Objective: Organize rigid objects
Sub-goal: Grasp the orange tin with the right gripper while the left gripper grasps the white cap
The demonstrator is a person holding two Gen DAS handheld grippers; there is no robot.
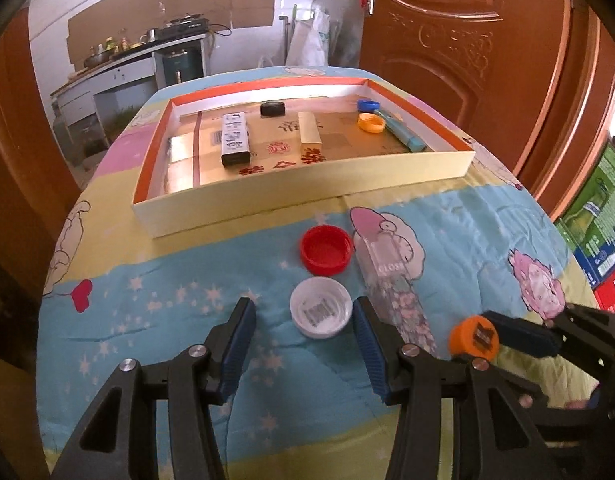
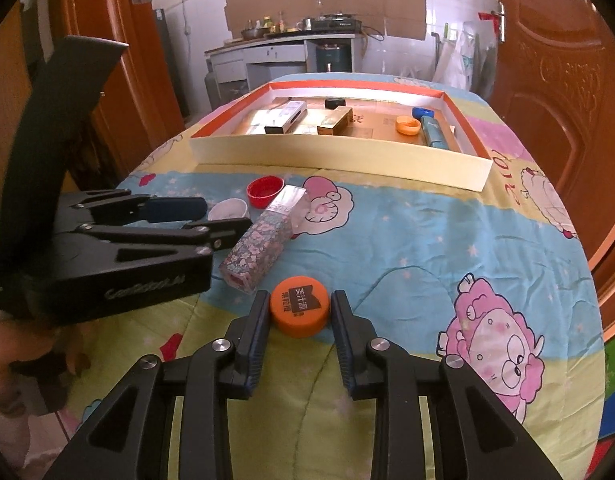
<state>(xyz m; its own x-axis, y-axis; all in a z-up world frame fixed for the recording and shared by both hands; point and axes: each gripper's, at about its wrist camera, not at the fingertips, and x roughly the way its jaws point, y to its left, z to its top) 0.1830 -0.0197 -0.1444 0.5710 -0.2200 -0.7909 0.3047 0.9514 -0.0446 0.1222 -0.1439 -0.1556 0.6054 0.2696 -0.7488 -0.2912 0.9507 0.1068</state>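
Observation:
My right gripper (image 2: pixel 299 312) is shut on an orange bottle cap (image 2: pixel 300 311), low over the cloth; the cap also shows in the left wrist view (image 1: pixel 474 337). My left gripper (image 1: pixel 303 312) is open, its fingers on either side of a white cap (image 1: pixel 321 313) lying open side up. A red cap (image 1: pixel 326 249) lies just beyond it. A clear floral box (image 1: pixel 391 280) lies to the right of both caps. A shallow cream box with an orange rim (image 1: pixel 307 196) sits further back.
In the shallow box lie a black-and-white carton (image 1: pixel 234 139), a gold carton (image 1: pixel 310 131), a black cap (image 1: pixel 272 109), a blue cap (image 1: pixel 368 105), an orange cap (image 1: pixel 371 123) and a teal tube (image 1: pixel 403 133). Brown doors stand on both sides.

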